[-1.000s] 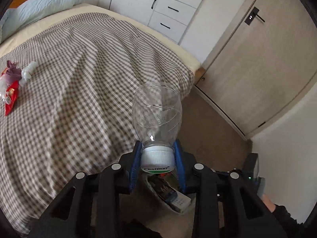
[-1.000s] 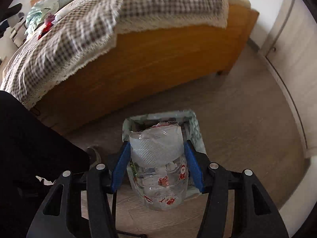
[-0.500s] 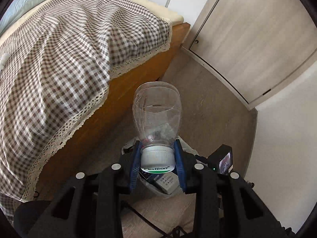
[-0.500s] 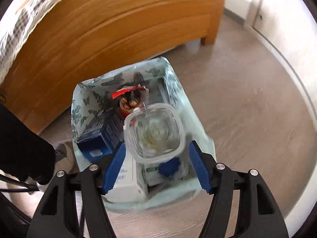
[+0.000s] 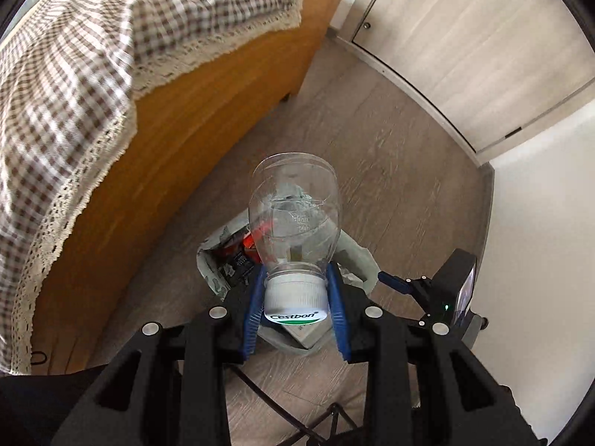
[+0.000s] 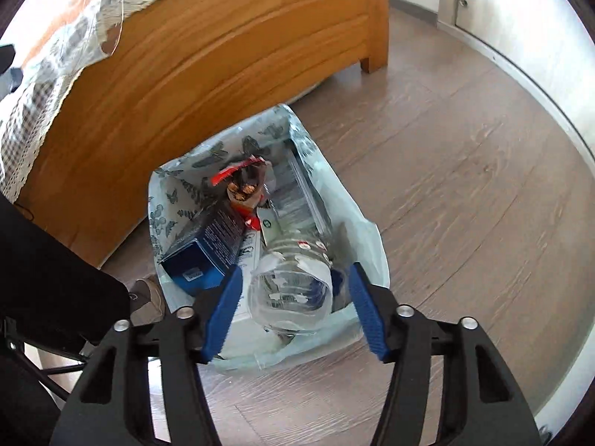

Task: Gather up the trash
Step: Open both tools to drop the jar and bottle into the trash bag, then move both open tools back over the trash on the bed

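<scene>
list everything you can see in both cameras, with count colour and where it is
clear bottle with white cap: 1, transparent, held by its cap end in the left gripper above the bag
clear bottle: 1, transparent, lying in the bag between the right gripper's open fingers
trash bag: 1, pale green with butterfly print, on the floor beside the bed
blue box: 1, dark blue, inside the bag
snack wrapper: 1, red and brown, inside the bag
bed frame: 1, orange wood
bedspread: 1, brown and white checks with lace edge, on the bed
floor: grey-brown wood
cupboard door: 1, light wood
left gripper: black, blue pads, shut
right gripper: black, blue pads, open
</scene>
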